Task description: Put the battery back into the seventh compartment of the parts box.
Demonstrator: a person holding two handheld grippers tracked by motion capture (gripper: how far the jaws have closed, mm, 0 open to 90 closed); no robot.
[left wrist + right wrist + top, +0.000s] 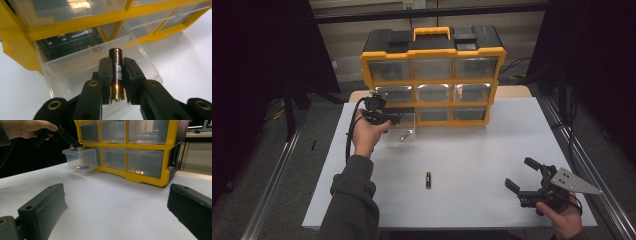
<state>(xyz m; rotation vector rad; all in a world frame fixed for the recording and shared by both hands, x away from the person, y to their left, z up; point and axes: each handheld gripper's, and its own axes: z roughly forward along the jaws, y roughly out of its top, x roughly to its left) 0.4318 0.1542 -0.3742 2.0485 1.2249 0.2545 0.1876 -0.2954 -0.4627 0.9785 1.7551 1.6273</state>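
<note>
Battery (117, 75) in hand was seen clamped between the jaws of the left gripper (117, 82), which were closed tight on its dark casing, its brass-coloured end towards the camera. It was held just above the pulled-out clear drawer (75, 72) at the bottom left of the yellow organiser (432, 75). In the right gripper view, another battery (82, 167) was seen lying on the floor of that drawer. The organiser was stood at the far edge of the white table (472, 150), with three rows of clear drawers under a black top and a yellow handle. A third battery (428, 179) was left lying on the table, near its middle and well apart from both grippers. The right gripper (532, 182) was held over the near right corner, its jaws spread wide with nothing between them.
</note>
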